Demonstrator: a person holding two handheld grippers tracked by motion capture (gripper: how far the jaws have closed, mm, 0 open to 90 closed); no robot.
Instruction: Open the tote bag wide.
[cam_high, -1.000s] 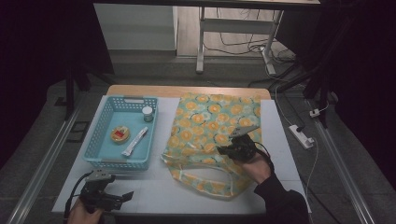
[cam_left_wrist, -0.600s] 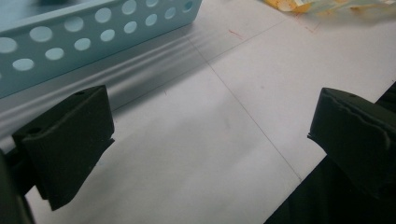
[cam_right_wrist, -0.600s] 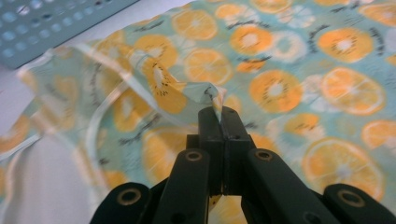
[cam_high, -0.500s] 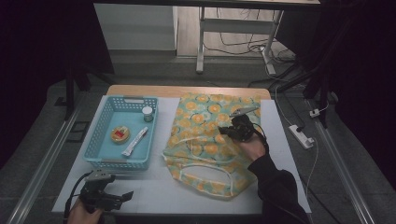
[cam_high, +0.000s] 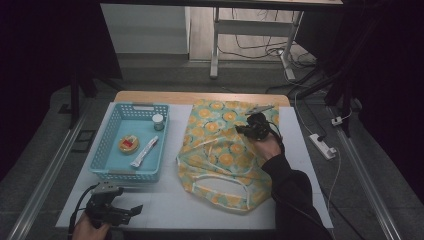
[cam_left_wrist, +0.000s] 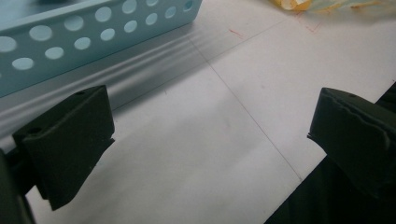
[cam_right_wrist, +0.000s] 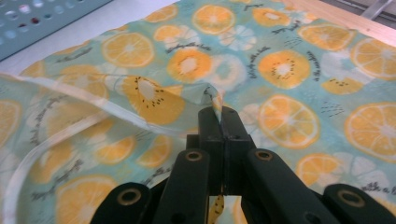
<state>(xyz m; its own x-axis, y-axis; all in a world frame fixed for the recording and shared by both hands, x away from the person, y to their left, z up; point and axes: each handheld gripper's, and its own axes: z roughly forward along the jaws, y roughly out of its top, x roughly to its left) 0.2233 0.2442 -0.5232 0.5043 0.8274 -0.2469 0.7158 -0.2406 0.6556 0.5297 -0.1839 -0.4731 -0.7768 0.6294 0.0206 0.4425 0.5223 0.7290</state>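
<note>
— Pinching hard, that right gripper (cam_right_wrist: 219, 116): its jaws are pressed together on a fold of the fruit-print bag (cam_high: 225, 145), a little peak of cloth sticking up between the tips.

— And the bag itself?

— Spread flat on the white table (cam_high: 165, 210), right of the middle, its pale handles (cam_high: 220, 187) lying toward the near edge. The pinch sits on the far right part of the cloth, with the person's dark sleeve (cam_high: 295, 200) running up over the bag's right side.

— What about the other one?

— The left gripper (cam_high: 131, 210) sits low at the near left corner, jaws spread wide with nothing but bare tabletop between them — well apart from the bag.

— Anything beside it?

— A blue basket (cam_high: 107, 145) just beyond it, left of the bag. Inside: a small jar (cam_high: 158, 121), a round orange thing (cam_high: 128, 144) and a white tube (cam_high: 144, 152).
</note>
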